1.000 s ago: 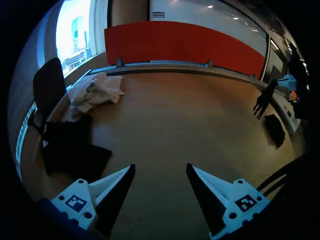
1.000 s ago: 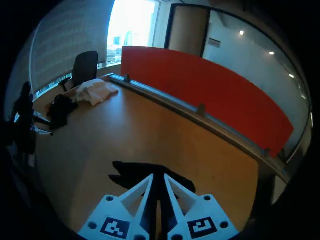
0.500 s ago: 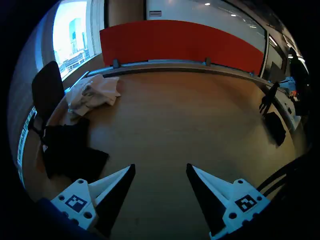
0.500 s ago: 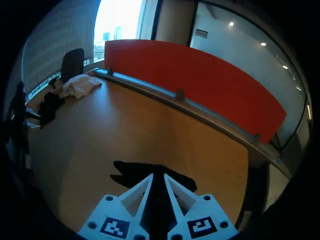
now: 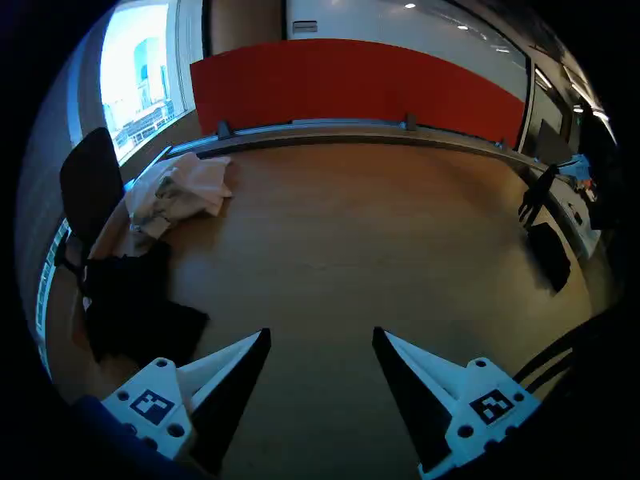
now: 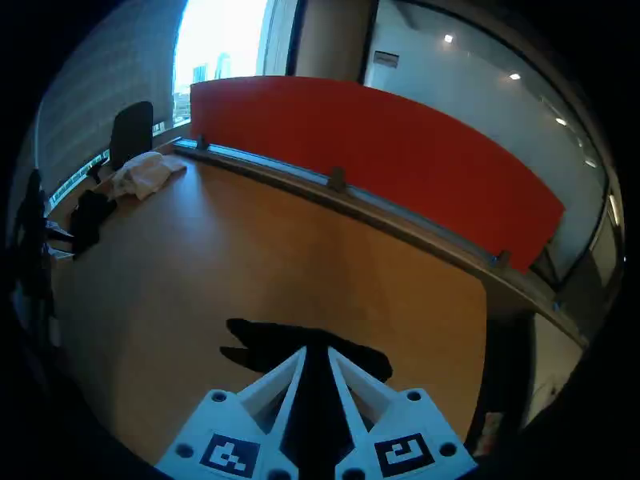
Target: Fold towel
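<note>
The right gripper (image 6: 316, 350) stays clamped on a black towel (image 6: 264, 344) and has swung farther from the pale pile (image 6: 142, 172) at the far corner of the table (image 6: 240, 256). The left gripper (image 5: 320, 332) hovers with fingers apart, so laying the towel flat probably comes next.

One pale towel (image 5: 180, 188), two black cloths (image 5: 132, 308) — one chair (image 5: 90, 180).

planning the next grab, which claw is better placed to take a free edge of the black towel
Left, probably. The left claw is open and empty above the table, while the right claw is shut on the black towel.
</note>
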A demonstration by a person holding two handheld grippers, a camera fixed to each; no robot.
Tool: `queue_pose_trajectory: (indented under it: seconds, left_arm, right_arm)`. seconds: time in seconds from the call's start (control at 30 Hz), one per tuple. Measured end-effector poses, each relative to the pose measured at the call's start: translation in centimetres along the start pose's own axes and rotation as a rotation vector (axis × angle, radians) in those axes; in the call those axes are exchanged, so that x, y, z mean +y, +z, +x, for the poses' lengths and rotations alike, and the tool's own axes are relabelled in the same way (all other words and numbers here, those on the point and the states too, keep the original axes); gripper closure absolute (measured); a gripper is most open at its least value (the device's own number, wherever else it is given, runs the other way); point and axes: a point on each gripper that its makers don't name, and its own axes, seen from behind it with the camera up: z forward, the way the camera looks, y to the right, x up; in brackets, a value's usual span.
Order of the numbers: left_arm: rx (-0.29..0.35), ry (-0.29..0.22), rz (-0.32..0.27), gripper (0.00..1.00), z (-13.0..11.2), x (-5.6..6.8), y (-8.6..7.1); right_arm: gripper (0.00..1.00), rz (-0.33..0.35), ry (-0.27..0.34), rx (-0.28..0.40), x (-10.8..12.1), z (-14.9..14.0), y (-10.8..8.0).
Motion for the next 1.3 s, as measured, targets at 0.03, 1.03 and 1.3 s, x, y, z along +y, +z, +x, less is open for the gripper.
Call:
queue_pose_trajectory:
  seconds: [0.03,1.03,1.3]
  left_arm:
    - [0.000,0.001,0.000,0.06,0.0,0.0,0.0]
    - [-0.012,0.022,-0.021,0.06,-1.1,-0.1,-0.3]
    - [-0.010,0.024,-0.022,0.05,-1.2,-0.2,-0.5]
  right_arm:
    - [0.94,-0.001,0.000,-0.003,0.1,-0.2,-0.1]
    - [0.95,-0.072,0.087,-0.152,0.0,-12.9,-5.3]
    - [0.95,-0.079,0.102,-0.169,-0.6,-14.6,-5.9]
